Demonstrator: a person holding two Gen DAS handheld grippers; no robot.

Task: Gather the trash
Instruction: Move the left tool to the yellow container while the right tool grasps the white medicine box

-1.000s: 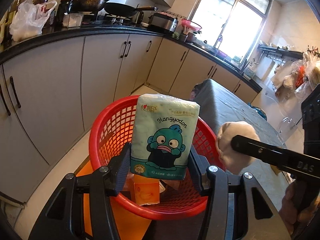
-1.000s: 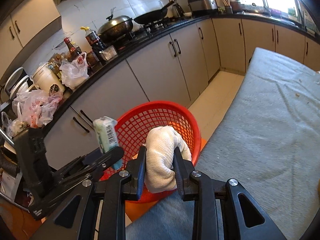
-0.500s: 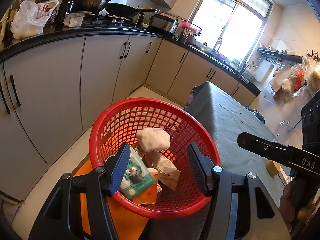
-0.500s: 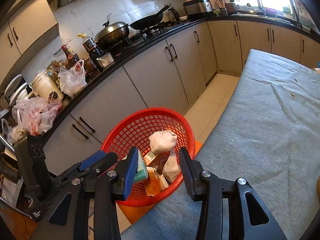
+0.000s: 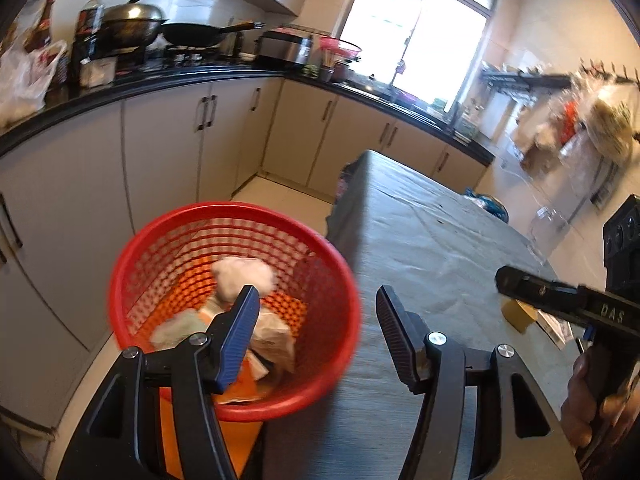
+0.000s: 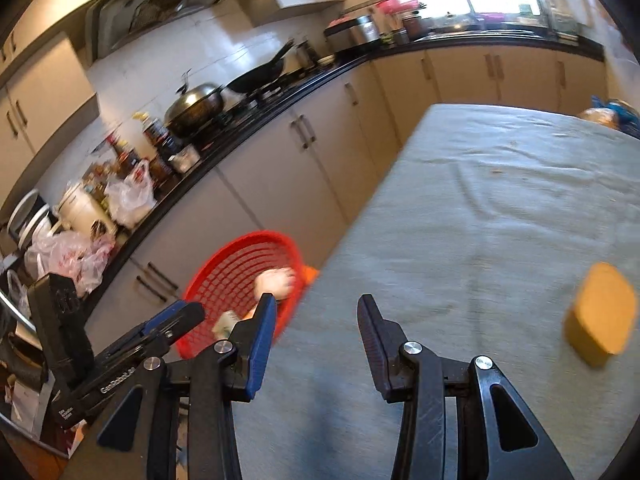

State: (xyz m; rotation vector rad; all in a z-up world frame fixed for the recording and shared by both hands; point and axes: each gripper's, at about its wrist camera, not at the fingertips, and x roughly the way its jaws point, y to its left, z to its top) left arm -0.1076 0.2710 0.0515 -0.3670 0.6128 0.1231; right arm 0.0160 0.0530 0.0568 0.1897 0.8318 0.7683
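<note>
The grey cloth-covered bench point(image 5: 432, 264) lies mostly bare ahead, its left edge touching or just beside the round red plastic mesh basket point(image 5: 324, 280) on the floor. Inside it lie a crumpled white wad point(image 5: 244, 276) and blurred paper wrappers point(image 5: 272, 336). Both the left claw point(image 5: 316, 308) and right claw point(image 6: 316, 316) are released, empty. A yellow-orange block point(image 6: 600, 312) sits on the bench, far right. Pale cabinets point(image 5: 168, 140) line the left wall.

"DAS" on right tongs point(image 5: 568, 300); "GenRobot" on left tongs point(image 6: 160, 328) body
</note>
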